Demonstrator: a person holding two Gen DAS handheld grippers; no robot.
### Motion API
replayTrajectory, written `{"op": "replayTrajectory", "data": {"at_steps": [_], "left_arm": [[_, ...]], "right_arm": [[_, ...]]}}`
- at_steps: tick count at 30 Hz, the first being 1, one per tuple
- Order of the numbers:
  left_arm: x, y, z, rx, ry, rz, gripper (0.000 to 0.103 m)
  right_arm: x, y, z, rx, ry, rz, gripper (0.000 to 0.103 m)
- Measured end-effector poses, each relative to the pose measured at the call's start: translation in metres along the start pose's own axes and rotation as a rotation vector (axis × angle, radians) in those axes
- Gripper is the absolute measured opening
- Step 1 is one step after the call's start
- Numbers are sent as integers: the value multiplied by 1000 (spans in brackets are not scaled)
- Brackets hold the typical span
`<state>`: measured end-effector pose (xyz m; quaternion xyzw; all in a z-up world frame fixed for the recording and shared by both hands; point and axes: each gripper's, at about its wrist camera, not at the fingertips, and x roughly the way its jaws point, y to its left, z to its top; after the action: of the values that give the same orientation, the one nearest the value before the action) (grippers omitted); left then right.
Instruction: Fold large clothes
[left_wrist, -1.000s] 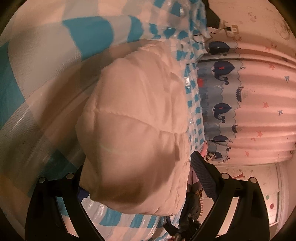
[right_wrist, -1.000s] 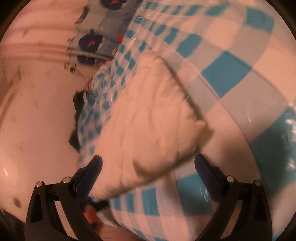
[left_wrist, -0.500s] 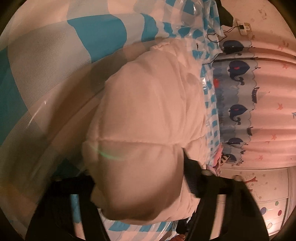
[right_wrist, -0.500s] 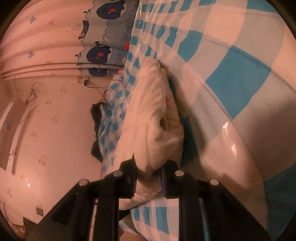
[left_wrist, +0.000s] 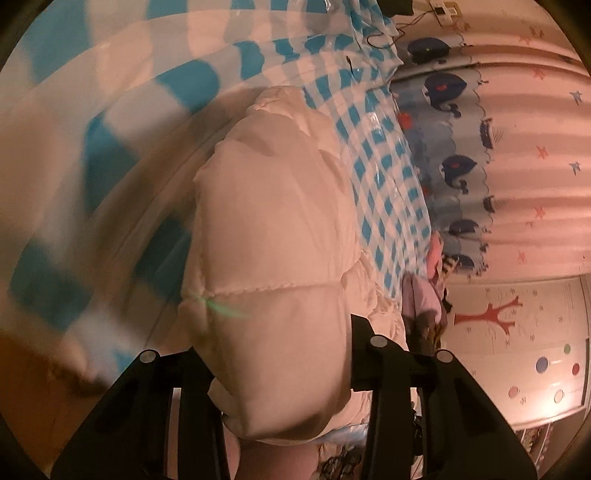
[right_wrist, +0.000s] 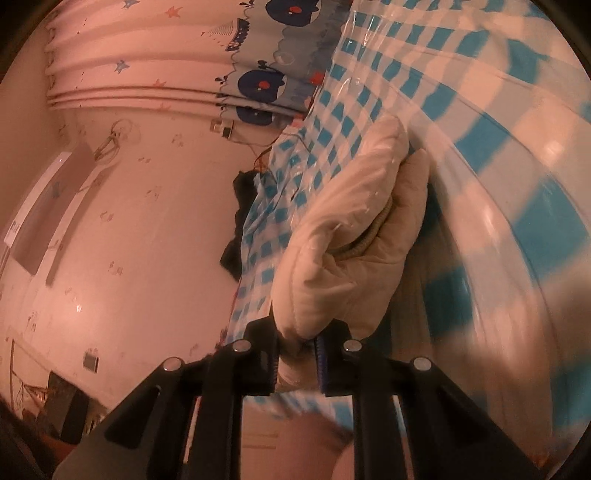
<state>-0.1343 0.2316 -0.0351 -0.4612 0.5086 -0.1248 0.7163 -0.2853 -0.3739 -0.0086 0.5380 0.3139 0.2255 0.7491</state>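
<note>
A cream quilted puffer garment (left_wrist: 273, 236) lies bunched on a blue-and-white checked cloth (left_wrist: 384, 162). My left gripper (left_wrist: 280, 369) is shut on the garment's thick near end, and the padding bulges between and over its fingers. In the right wrist view the same garment (right_wrist: 343, 243) shows as a folded bundle with a ribbed cuff edge. My right gripper (right_wrist: 295, 354) is shut on its lower corner and holds it lifted off the checked cloth (right_wrist: 480, 147).
A curtain with whale and star prints (left_wrist: 480, 155) hangs past the far edge of the cloth. A wall (right_wrist: 147, 229) with a socket and cable stands close. Pink and dark clothes (left_wrist: 428, 288) lie at the cloth's edge. A dark item (right_wrist: 240, 229) hangs off the side.
Both grippers went from open to shut on the puffer garment. Both then lifted their ends, so the garment bunches up off the cloth.
</note>
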Motion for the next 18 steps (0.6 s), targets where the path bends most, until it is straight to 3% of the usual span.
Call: {"op": "replayTrajectory", "data": {"at_steps": [6, 11, 13, 15, 18], "left_arm": [[-34, 31, -57, 35, 28, 28, 39], [-32, 65, -68, 38, 4, 31, 55], [-32, 67, -69, 32, -16, 27, 65], [-32, 68, -67, 10, -44, 21, 77], [-34, 75, -65, -7, -63, 10, 83]], "right_arm": [[-51, -1, -70, 3, 32, -20, 18], [-60, -49, -94, 94, 79, -74, 45], [-63, -63, -96, 137, 69, -54, 67], [-66, -69, -95, 142, 54, -70, 70], [-66, -78, -92, 175, 44, -31, 78]]}}
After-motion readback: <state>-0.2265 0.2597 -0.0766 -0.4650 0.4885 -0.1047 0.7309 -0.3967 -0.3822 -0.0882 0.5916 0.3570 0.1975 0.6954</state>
